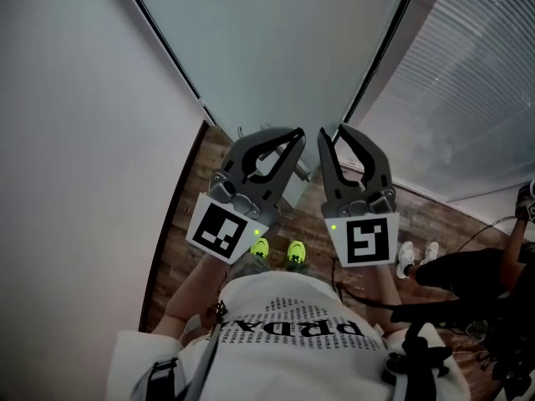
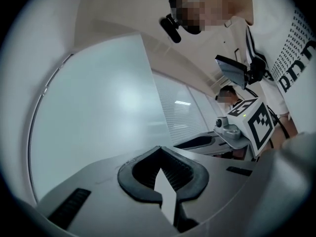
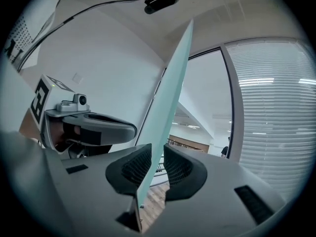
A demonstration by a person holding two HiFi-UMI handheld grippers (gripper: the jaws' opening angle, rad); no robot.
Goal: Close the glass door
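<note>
**Q:** Head view: where is the door, and what borders it?
**A:** The glass door (image 1: 276, 40) fills the upper middle, a pale pane between two dark strips that narrows toward the grippers. A white wall (image 1: 75, 140) lies to its left, blinds (image 1: 476, 82) to its right, and wood floor (image 1: 177, 224) below.

**Q:** Pose of the arms?
**A:** Both forearms reach forward, side by side. The left gripper (image 1: 299, 134) and right gripper (image 1: 333, 132) sit just beside each other. Their tips are at the pane's lower end and their marker cubes are turned up to the camera.

**Q:** Left gripper view?
**A:** The door's broad face spreads ahead and to the left, with a dark line down its left side. The left fingers (image 2: 138, 174) are pressed together at the tips with nothing held; only a pale wedge shows between them below the tips. The right gripper is near, on the right.

**Q:** Right gripper view?
**A:** The door stands edge-on. Its thin green edge runs from the top down between the right fingers (image 3: 185, 172), which pinch it, one pad on each face. Right of the edge is open room: a gap showing floor and a lit hall, then a dark frame post (image 3: 234, 107) and the blinds. Left of the edge, the left gripper hangs near the door's face, in front of the white wall.
</note>
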